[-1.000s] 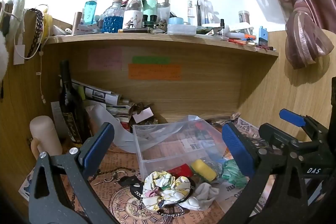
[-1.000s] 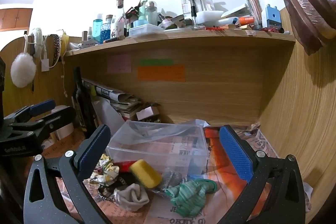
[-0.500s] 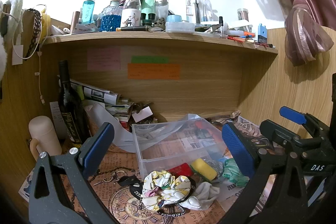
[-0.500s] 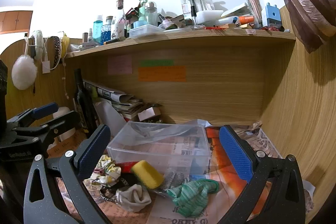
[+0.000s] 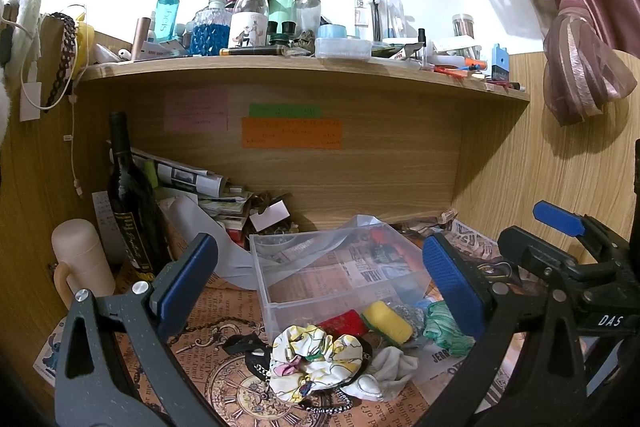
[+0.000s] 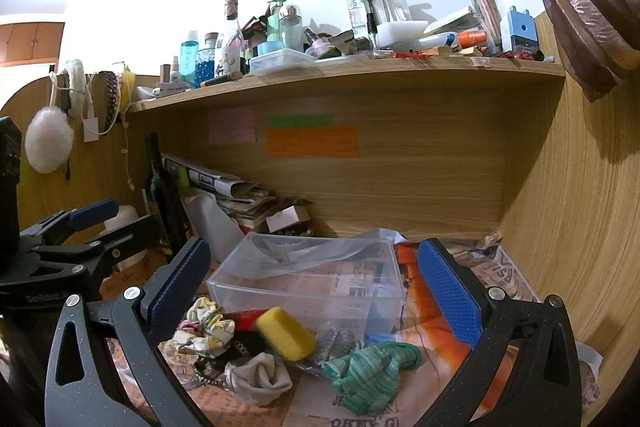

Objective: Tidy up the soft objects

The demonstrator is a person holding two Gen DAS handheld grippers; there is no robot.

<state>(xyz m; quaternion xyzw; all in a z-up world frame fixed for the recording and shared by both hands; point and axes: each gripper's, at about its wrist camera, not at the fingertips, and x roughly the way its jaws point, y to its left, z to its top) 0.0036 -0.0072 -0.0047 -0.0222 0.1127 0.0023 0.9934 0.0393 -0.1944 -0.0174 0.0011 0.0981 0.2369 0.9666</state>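
Left tool hung wide open over the bench, nothing between its blue pads. Just below it lay the floral scrunchie, touching a crumpled white sock, both right in front of the clear plastic box. A red sponge and yellow sponge sat against the box's front wall. Further right, the green striped cloth sprawled on newspaper. Right tool gaped open too, empty, aimed at the box.
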